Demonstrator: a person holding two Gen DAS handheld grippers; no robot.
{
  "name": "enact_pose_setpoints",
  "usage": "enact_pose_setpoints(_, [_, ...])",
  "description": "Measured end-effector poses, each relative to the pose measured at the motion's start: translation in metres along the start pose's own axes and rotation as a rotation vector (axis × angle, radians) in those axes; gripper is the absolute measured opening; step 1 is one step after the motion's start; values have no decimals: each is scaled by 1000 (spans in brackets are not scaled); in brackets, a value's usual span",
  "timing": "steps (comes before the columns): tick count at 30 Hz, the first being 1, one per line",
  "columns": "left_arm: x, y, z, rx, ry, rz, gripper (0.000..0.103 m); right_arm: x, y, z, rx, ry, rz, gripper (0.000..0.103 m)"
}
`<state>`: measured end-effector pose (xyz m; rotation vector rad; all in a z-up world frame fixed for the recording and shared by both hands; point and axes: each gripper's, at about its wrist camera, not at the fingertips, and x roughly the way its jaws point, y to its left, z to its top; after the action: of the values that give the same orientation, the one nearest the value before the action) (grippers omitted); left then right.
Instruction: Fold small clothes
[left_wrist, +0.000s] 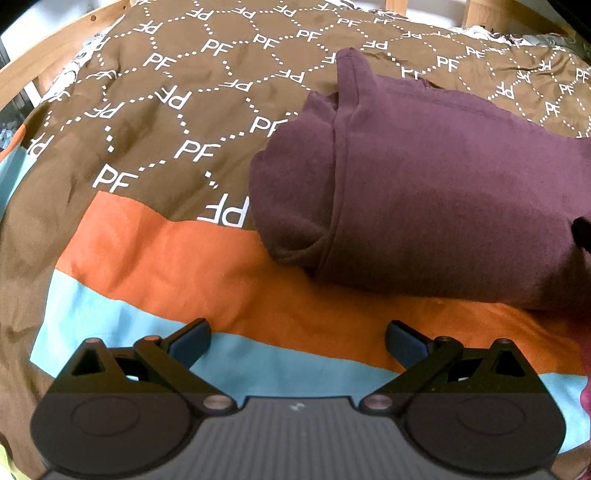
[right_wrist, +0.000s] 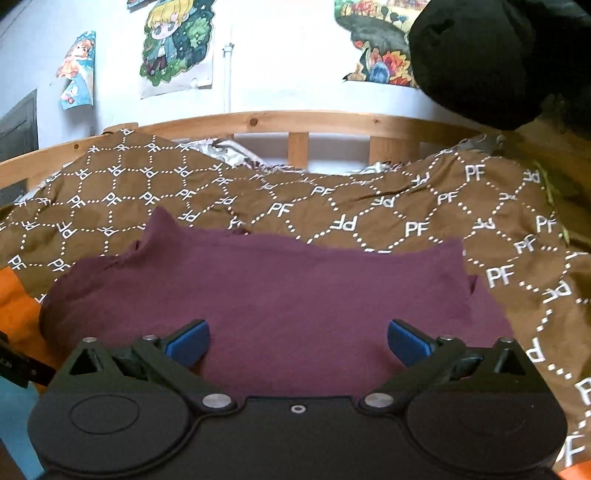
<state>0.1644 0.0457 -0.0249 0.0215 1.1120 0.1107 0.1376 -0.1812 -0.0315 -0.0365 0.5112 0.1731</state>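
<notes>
A dark purple garment (left_wrist: 436, 192) lies folded on the bed cover, with a sleeve tucked along its left side. In the left wrist view my left gripper (left_wrist: 297, 341) is open and empty, hovering over the orange and blue stripes just in front of the garment's near edge. In the right wrist view the same purple garment (right_wrist: 273, 295) fills the middle. My right gripper (right_wrist: 298, 341) is open and empty, directly over the garment's near part.
The bed cover (left_wrist: 155, 122) is brown with a white "PF" pattern and orange and light blue stripes. A wooden bed rail (right_wrist: 295, 127) runs along the far side, with posters on the wall behind. A black object (right_wrist: 498, 55) hangs at the upper right.
</notes>
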Motion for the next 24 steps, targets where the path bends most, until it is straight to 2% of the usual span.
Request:
enact_pose_setpoints(8, [-4,7,-5,-38,-42,-19,103,4,15,-24,-96,69,-16,102])
enact_pose_setpoints(13, [-18,17,0,-24,-232,-34,103,4,22,-34,-155,65,-30,102])
enact_pose_setpoints(17, [-19,20,20,15,-316,-32,103,5,19,-35,-142,64,-22,102])
enact_pose_setpoints(24, [9,14,65,117,-371,14,103,5,21,-36,-149,56,-29,102])
